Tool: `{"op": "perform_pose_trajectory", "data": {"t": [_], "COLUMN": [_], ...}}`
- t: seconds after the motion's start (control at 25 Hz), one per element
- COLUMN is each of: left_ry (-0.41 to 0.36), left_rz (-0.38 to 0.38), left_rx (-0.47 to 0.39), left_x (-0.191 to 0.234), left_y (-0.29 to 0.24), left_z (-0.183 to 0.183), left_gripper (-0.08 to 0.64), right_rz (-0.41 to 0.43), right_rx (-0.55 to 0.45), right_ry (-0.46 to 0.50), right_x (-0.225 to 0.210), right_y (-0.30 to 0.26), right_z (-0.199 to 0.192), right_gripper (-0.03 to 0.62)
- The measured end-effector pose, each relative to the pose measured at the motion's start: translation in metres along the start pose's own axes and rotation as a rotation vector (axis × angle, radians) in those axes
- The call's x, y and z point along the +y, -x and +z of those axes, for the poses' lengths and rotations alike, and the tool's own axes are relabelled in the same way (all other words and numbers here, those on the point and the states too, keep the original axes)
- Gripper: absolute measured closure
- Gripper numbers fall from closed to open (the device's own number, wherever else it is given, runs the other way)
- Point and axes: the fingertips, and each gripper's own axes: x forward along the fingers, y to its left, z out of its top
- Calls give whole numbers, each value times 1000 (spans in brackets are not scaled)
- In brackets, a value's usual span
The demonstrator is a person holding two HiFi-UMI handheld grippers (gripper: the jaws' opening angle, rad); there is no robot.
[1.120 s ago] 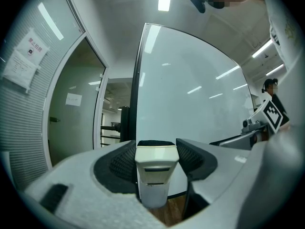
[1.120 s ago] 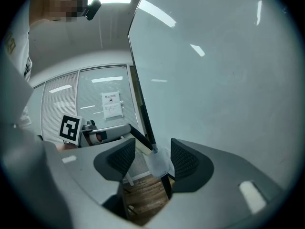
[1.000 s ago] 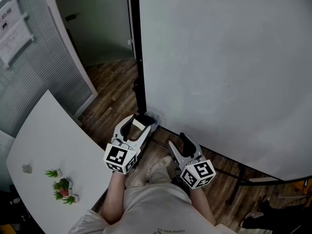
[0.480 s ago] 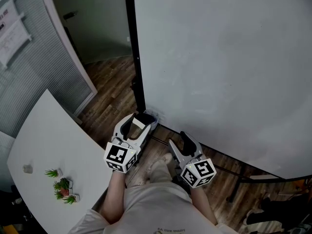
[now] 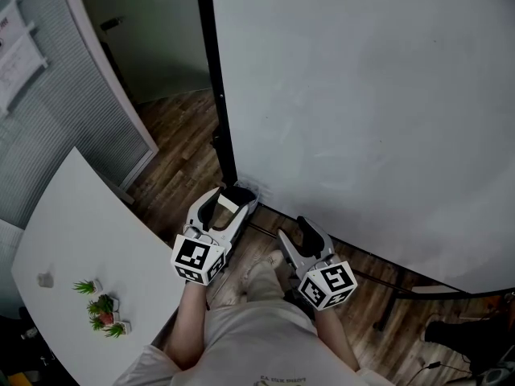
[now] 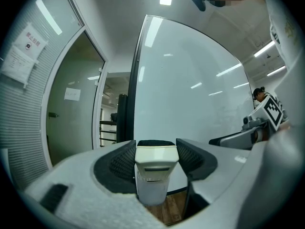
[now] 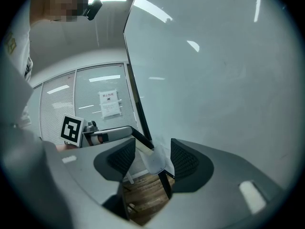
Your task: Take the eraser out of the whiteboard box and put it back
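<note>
Wooden floor [image 5: 181, 135] lies beneath a large whiteboard [image 5: 362, 95], seen from above. The whiteboard box [image 5: 244, 192], a small translucent holder, sits at the board's lower left corner and serves as the reference point. Just in front of the box, the left gripper [image 5: 225, 209] has its pads pressed on both sides of the cream eraser [image 6: 153, 168], which stands upright between them. Whether the eraser's far end is clear of the box's mouth cannot be told from the head view. To the right of the box and somewhat apart from it, the right gripper [image 5: 296, 236] holds nothing: its jaws stand apart, and the box shows only beyond them. Judged progress: removal appears done or nearly so; returning the eraser to the box and releasing it remain.
</note>
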Motion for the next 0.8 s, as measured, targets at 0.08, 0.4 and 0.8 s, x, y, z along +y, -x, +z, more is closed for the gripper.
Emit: {"op": "perform_pose_trajectory", "data": {"t": [0.08, 0.4, 0.8], "left_ry": [-1, 4, 10], "left_rz": [-1, -3, -19], "left_rx": [5, 29, 47], "left_x": [0, 2, 5], "left_y": [-2, -8, -16], "left_z": [-1, -10, -17], "left_gripper": [299, 299, 299], "right_rz": [0, -8, -15], "right_rx": [1, 12, 23], "right_ry": [-1, -13, -15], "right_x": [-1, -7, -11], "right_y": [-1, -4, -11], "right_z": [0, -3, -5], "right_gripper": [360, 362, 363]}}
